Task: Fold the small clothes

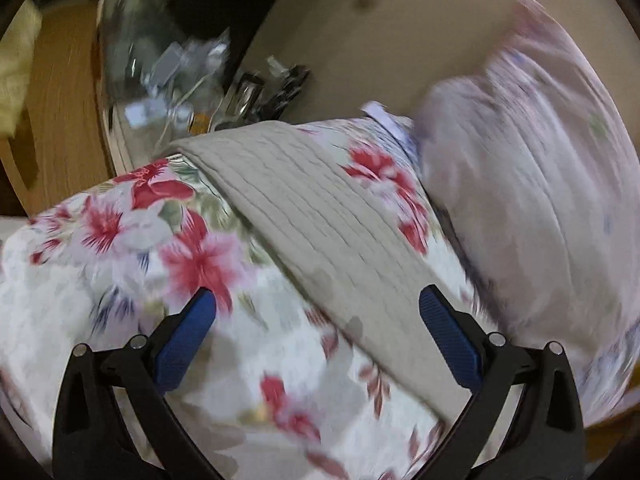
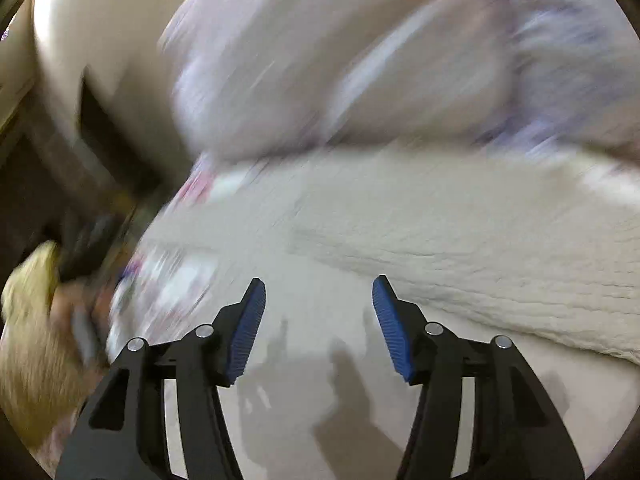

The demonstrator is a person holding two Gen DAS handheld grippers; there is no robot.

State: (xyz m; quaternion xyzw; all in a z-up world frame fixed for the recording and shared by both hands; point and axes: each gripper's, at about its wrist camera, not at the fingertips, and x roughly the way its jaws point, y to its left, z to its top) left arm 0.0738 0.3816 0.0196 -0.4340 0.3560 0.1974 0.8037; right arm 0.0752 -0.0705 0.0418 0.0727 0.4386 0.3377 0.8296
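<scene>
Both tongs spread apart and empty: left tongs (image 1: 318,336) hover over the beige ribbed cloth (image 1: 304,216), which lies diagonally across a floral bedspread (image 1: 120,240), likely laid flat to be folded. Right tongs (image 2: 319,330) hang over the cloth's smooth near part, apparently seeking an edge. A pink pillow (image 1: 532,184) sits just beyond; both views are blurred.
</scene>
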